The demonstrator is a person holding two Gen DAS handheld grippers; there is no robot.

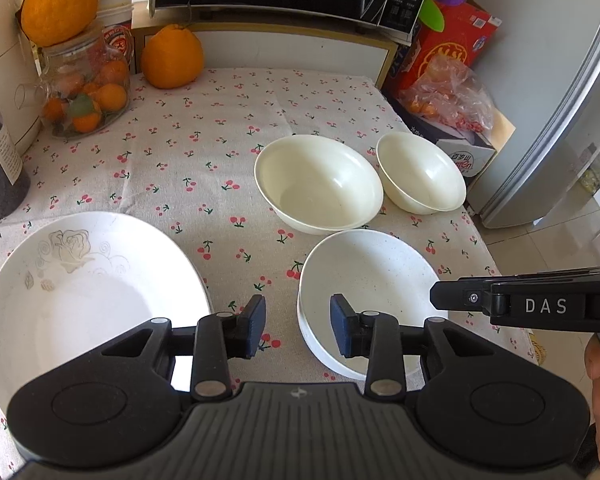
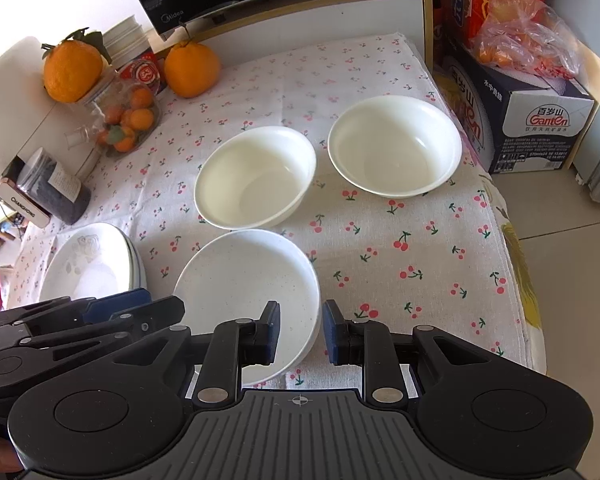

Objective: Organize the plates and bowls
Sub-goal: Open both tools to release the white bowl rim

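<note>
Three bowls (image 2: 256,178), two plate stacks (image 2: 88,268), both grippers (image 1: 298,326) empty.

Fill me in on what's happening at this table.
A person holds a hand-held gripper in each hand over a cherry-print tablecloth, sorting dishes. The left hand-held gripper and right hand-held gripper are both open and empty, flanking the near speckled bowl. Two cream bowls and stacked plates sit untouched.

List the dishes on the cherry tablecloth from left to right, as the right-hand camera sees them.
Rose-patterned plate → speckled white dish → cream bowl → second cream bowl.
</note>
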